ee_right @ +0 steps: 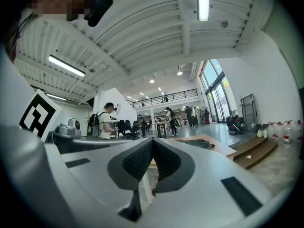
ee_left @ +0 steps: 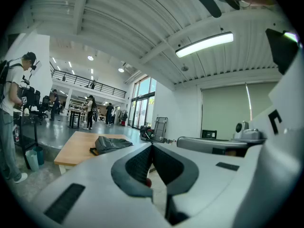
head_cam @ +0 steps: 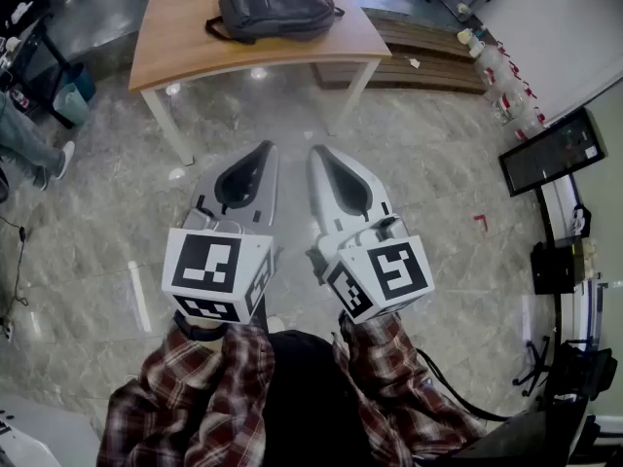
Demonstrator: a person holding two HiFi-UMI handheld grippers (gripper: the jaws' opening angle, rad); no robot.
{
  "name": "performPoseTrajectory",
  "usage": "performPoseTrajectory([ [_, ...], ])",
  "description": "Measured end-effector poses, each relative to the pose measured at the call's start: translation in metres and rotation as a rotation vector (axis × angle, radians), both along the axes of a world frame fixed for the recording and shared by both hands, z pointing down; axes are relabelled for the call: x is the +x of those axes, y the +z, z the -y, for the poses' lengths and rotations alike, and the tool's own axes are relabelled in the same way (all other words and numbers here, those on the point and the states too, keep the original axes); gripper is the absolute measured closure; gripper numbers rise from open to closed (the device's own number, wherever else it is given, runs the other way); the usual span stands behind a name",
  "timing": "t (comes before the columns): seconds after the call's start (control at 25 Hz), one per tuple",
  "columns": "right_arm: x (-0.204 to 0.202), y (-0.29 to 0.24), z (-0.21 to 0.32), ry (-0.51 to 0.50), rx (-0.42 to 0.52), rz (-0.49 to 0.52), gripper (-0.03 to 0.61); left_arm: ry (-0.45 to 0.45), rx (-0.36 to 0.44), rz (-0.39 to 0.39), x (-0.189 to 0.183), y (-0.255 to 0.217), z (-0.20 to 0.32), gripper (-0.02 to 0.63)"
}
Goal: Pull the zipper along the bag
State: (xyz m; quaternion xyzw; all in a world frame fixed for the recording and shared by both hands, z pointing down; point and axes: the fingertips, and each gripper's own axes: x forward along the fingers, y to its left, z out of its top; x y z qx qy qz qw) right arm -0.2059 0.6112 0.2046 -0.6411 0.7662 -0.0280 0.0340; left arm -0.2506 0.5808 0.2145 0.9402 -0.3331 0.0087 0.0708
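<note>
A dark grey backpack [head_cam: 277,10] lies flat on a wooden table [head_cam: 175,37] at the far end of the floor, well ahead of both grippers. My left gripper [head_cam: 265,149] and right gripper [head_cam: 318,151] are held side by side over the floor, short of the table, both shut with nothing between the jaws. In the left gripper view the backpack [ee_left: 111,144] shows on the table left of the closed tips [ee_left: 152,145]. The right gripper view has the backpack [ee_right: 197,144] just right of its closed tips [ee_right: 152,140]. The zipper is too small to make out.
Marble floor lies between me and the table's white legs [head_cam: 180,139]. Low wooden steps [head_cam: 428,56] and several bottles [head_cam: 506,86] stand at the right, with a dark monitor [head_cam: 553,152] nearer. A person's legs [head_cam: 29,149] and a blue bin [head_cam: 73,100] are at the left.
</note>
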Motion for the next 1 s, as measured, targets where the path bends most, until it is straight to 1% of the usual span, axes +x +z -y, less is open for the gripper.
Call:
performPoseTrajectory([
  [0.32, 0.026, -0.028, 0.159, 0.027, 0.040, -0.009, 0.569, 0.024, 0.036, -0.013, 0.025, -0.027, 0.159, 0.603],
  [0.44, 0.037, -0.034, 0.207, 0.053, 0.049, -0.007, 0.569, 0.037, 0.040, -0.017, 0.032, -0.033, 0.211, 0.603],
  [0.6, 0.050, -0.020, 0.255, 0.077, 0.013, -0.005, 0.569, 0.055, -0.003, -0.009, 0.046, -0.016, 0.263, 0.603],
  [0.72, 0.071, -0.001, 0.294, 0.085, -0.021, 0.009, 0.569, 0.059, -0.031, 0.005, 0.063, 0.002, 0.299, 0.603],
  [0.88, 0.099, 0.021, 0.357, 0.057, -0.057, 0.018, 0.569, 0.025, -0.059, 0.016, 0.087, 0.022, 0.359, 0.603],
  [1.0, 0.132, 0.028, 0.406, 0.035, -0.063, 0.023, 0.569, -0.003, -0.072, 0.026, 0.119, 0.030, 0.408, 0.603],
])
